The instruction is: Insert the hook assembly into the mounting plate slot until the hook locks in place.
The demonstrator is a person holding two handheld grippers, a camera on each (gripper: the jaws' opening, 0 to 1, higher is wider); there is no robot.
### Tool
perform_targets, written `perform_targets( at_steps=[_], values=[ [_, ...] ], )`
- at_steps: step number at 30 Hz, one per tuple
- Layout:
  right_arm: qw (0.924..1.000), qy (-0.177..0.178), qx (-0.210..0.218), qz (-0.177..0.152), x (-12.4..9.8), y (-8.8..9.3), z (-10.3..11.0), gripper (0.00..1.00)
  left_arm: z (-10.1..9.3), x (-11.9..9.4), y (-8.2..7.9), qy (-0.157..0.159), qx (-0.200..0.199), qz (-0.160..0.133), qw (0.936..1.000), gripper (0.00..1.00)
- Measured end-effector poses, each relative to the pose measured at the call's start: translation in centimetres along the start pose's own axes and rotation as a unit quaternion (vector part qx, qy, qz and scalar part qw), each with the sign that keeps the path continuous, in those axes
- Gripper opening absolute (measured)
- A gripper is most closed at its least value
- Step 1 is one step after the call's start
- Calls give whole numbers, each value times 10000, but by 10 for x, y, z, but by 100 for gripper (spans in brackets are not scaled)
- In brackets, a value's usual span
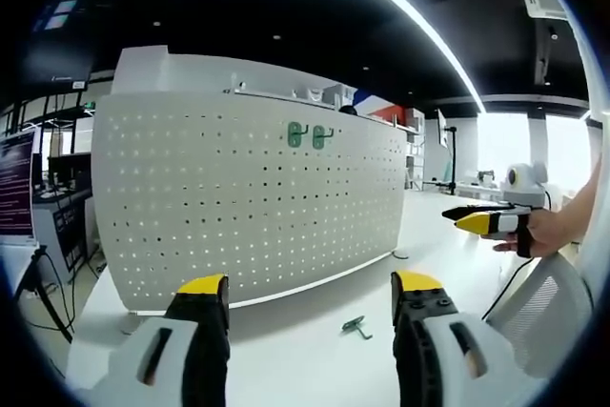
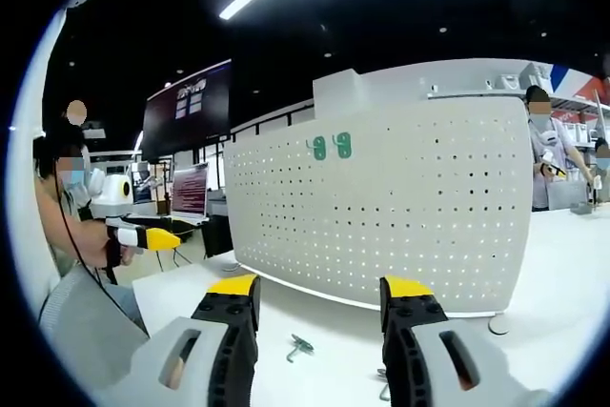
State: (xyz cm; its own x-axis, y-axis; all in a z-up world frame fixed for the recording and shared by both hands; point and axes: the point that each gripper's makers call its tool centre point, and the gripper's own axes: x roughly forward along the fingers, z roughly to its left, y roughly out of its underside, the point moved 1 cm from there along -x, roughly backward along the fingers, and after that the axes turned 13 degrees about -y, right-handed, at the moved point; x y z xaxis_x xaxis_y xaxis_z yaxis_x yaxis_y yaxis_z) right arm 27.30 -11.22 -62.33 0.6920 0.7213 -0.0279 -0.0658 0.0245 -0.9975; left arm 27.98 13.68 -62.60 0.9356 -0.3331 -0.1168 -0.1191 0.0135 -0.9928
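Observation:
A white perforated mounting plate (image 1: 248, 207) stands upright on the white table (image 1: 305, 359). Two green hooks (image 1: 310, 135) hang side by side near its top; they look smaller in the right gripper view (image 2: 331, 147). One loose green hook (image 1: 356, 328) lies on the table in front of the plate, between and just beyond my right jaws (image 2: 300, 346). My left gripper (image 1: 310, 285) is open and empty, short of the plate. My right gripper (image 2: 320, 288) is open and empty too. Each gripper shows in the other's view, held out to the side in a hand (image 1: 486, 222) (image 2: 148, 235).
A small grey part (image 2: 383, 388) lies low by my right jaw. A person (image 2: 545, 150) stands behind the plate's right end. Monitors (image 2: 189, 188) and a tripod (image 1: 38, 278) stand off the table's left side. A chair back (image 1: 543, 302) is close at the right.

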Motion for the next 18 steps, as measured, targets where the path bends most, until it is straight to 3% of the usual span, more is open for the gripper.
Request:
perform_targets(
  at_steps=[18],
  values=[
    [10000, -18, -39, 16, 0, -2, 0, 48, -2, 4, -2, 88, 131, 26, 9999, 70]
  ],
)
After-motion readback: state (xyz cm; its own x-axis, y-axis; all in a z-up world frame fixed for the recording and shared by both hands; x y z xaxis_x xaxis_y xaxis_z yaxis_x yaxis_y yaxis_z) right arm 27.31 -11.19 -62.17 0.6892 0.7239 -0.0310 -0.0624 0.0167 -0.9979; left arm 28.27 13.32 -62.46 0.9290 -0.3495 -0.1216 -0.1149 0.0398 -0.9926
